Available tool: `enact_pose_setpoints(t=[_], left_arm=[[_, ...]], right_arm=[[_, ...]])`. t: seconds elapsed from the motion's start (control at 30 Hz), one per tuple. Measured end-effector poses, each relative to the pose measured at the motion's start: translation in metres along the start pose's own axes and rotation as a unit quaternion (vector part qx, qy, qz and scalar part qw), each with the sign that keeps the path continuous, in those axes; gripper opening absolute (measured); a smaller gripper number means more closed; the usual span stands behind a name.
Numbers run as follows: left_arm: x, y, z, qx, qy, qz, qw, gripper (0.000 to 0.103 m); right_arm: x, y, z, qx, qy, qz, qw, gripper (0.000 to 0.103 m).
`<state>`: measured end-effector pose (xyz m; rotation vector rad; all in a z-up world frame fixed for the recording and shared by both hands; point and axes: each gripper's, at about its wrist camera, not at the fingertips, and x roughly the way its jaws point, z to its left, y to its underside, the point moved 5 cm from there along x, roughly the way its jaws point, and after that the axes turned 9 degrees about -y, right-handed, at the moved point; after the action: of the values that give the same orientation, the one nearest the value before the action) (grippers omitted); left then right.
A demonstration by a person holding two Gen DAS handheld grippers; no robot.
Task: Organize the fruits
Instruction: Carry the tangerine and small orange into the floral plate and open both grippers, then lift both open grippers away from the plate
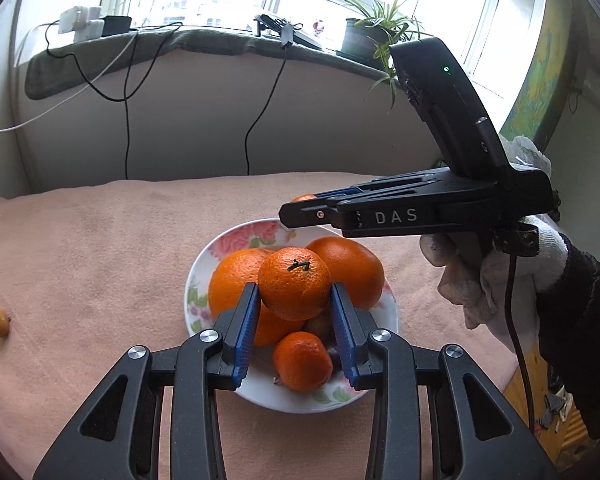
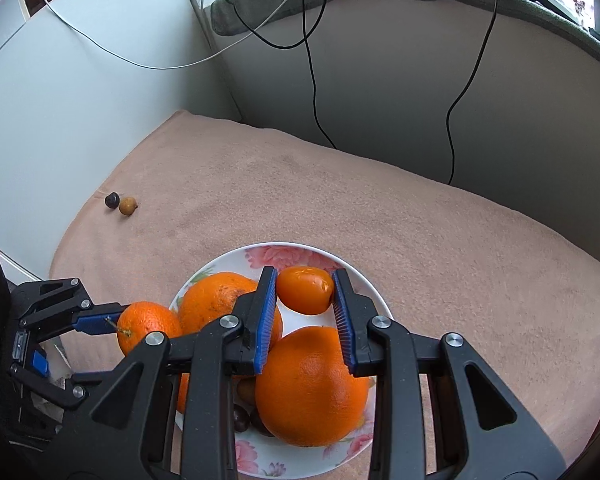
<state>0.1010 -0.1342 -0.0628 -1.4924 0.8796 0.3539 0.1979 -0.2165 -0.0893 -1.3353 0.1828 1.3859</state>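
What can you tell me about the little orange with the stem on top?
The little orange is round, bright and dimpled, with a short dark green stem on top. The left gripper squeezes it between blue ribbed pads, one on each side. It is above the bigger oranges piled on the flowery plate. Whether it touches them is unclear.

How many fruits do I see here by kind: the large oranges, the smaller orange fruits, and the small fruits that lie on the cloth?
Large oranges: 2
Smaller orange fruits: 3
Small fruits on the cloth: 2
Total: 7
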Motion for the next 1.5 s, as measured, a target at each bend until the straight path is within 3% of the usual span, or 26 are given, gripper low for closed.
enact_pose_setpoints(t=[0.33,0.73,0.87,0.9,0.93,1.0,1.07,1.17,1.37,1.5], left_arm=[[0.009,0.004,-0.023,0.014,0.017,0.016,0.9996,0.034],[0.017,0.002,-0.024,0.015,0.019,0.023,0.9994,0.035],[0.018,0.001,-0.023,0.016,0.019,0.022,0.9995,0.035],[0.018,0.001,-0.024,0.016,0.019,0.022,0.9994,0.036],[0.018,0.0,-0.023,0.017,0.019,0.022,0.9994,0.04],[0.016,0.0,-0.024,0.014,0.021,0.018,0.9995,0.058],[0.014,-0.001,-0.023,0.011,0.021,0.013,0.9996,0.063],[0.012,-0.003,-0.022,0.009,0.012,0.01,0.9998,0.071],[0.009,0.0,-0.022,0.013,0.0,0.01,0.9999,0.071],[0.006,0.001,-0.023,0.014,-0.003,0.007,0.9999,0.071]], right_arm=[[0.004,0.002,-0.005,0.007,-0.008,-0.001,1.0,0.029],[0.006,0.004,-0.008,0.012,-0.013,-0.002,1.0,0.029],[0.003,0.002,-0.008,0.013,-0.011,-0.009,1.0,0.057],[0.003,0.002,-0.007,0.014,-0.013,-0.01,1.0,0.057],[0.002,0.002,-0.007,0.014,-0.013,-0.011,1.0,0.057],[0.001,0.001,-0.007,0.014,-0.009,-0.012,1.0,0.063],[-0.001,0.0,-0.007,0.015,-0.004,-0.016,1.0,0.072],[-0.003,0.0,-0.007,0.017,-0.003,-0.021,1.0,0.074],[-0.004,-0.002,-0.004,0.016,0.008,-0.023,1.0,0.083],[-0.005,-0.002,-0.002,0.017,0.008,-0.025,1.0,0.083]])
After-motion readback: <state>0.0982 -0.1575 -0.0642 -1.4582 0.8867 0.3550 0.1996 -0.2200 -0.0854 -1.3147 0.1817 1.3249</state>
